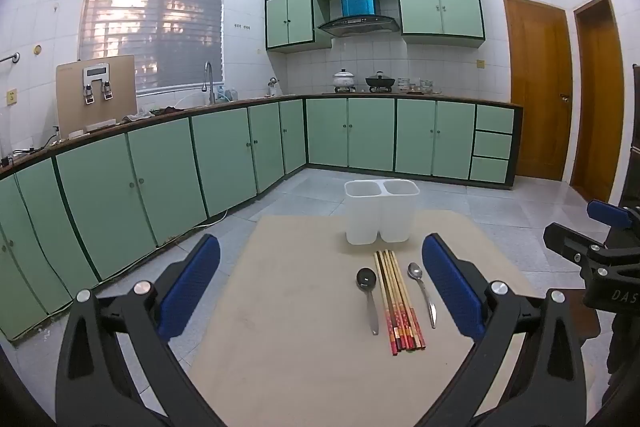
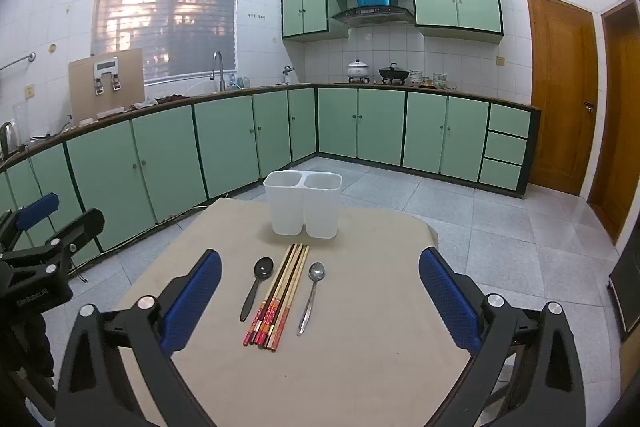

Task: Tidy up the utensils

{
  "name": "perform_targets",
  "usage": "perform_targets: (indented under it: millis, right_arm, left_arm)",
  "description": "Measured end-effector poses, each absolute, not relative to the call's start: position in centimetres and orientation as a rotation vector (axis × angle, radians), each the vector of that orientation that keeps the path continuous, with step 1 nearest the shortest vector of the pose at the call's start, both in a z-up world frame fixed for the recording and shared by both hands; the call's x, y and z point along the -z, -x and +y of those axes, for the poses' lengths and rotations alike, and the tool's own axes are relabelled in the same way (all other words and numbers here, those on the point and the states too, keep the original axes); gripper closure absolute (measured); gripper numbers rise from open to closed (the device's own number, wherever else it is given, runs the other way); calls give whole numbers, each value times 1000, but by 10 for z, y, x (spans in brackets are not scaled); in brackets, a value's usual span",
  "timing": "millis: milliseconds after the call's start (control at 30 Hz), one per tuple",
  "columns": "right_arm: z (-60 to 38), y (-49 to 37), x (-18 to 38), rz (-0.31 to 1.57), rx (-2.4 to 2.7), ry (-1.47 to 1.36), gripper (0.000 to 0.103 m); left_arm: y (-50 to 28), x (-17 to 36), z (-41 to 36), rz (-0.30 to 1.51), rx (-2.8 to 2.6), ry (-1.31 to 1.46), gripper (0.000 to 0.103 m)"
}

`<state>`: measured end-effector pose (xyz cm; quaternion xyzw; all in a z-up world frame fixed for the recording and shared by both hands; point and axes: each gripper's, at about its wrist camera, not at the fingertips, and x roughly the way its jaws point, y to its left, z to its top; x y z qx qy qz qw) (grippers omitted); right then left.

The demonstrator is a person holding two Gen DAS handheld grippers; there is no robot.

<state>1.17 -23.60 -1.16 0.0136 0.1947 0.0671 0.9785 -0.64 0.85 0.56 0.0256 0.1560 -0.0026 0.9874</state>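
fingers (image 2: 192, 301) spread; chopsticks (image 2: 278, 297) point toward holder (image 2: 303, 205).

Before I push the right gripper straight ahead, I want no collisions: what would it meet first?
Probably the chopsticks on the table, between the open right gripper's fingers, with the two spoons beside them. Further on stands the white holder. Height above the table is unclear, so it may pass over.

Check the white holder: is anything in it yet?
Looks empty: nothing sticks above the white holder; chopsticks and both spoons lie on the table.
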Motion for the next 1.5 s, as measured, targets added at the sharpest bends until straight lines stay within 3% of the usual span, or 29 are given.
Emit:
perform_targets:
  millis: [1500]
  right_arm:
    - [-241, -14, 17, 392, -133, -33, 6]
  left_arm:
    - [2, -3, 8, 311, -2, -58, 5]
